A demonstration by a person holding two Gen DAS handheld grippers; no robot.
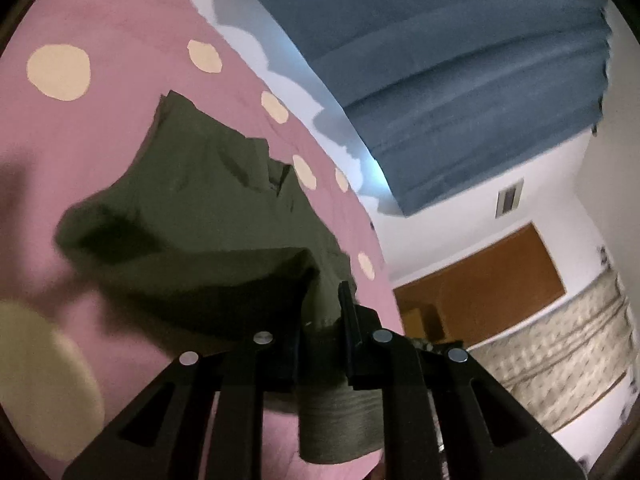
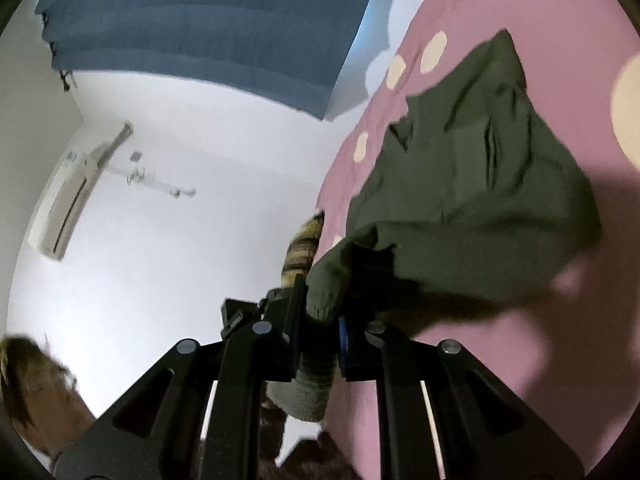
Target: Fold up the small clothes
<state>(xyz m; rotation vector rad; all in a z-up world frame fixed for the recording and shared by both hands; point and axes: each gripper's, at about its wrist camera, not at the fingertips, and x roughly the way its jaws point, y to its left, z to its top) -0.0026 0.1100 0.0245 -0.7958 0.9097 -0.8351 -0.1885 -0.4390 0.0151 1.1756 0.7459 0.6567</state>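
An olive-green small garment [image 1: 192,200] lies on a pink sheet with cream dots [image 1: 120,60]. My left gripper [image 1: 322,312] is shut on the garment's ribbed hem, and the near edge is lifted off the sheet toward the camera. In the right wrist view the same garment [image 2: 480,168] spreads across the pink sheet [image 2: 560,320]. My right gripper [image 2: 322,312] is shut on another part of the ribbed edge, which bunches between the fingers and hangs below them. The far part of the garment rests flat and wrinkled.
A blue curtain [image 1: 440,60] hangs on the white wall behind the bed. A brown board [image 1: 480,280] and patterned wall strip show at right. An air conditioner [image 2: 64,208] is on the wall, a striped knitted item [image 2: 300,256] lies at the sheet's edge, and a person's hair [image 2: 32,380] shows low left.
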